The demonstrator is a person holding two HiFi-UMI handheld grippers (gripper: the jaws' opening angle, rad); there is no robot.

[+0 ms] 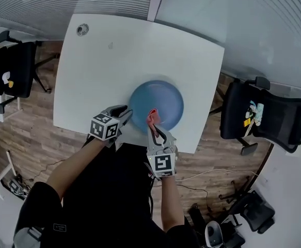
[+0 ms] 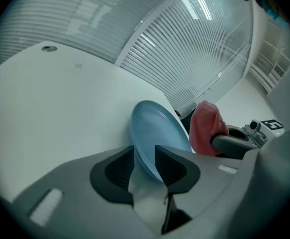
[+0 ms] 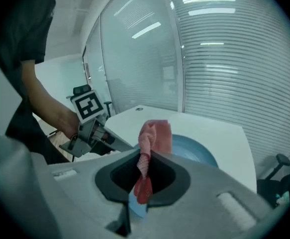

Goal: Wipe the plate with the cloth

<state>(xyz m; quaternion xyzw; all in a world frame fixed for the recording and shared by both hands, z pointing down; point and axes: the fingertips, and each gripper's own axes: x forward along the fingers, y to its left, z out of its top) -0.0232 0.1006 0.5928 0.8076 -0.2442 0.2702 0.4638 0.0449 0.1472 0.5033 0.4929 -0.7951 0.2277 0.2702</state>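
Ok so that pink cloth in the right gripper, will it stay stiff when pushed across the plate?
Probably floppy: the cloth is bunched and creased where the right gripper pinches it. It looks light, since its free end stands up unsupported. Pushed on the plate, it would likely fold over rather than slide flat.

The blue plate looks smooth with a soft sheen. The pink cloth is limp, crumpled fabric. The white table is smooth and matt; the floor is wood planking.
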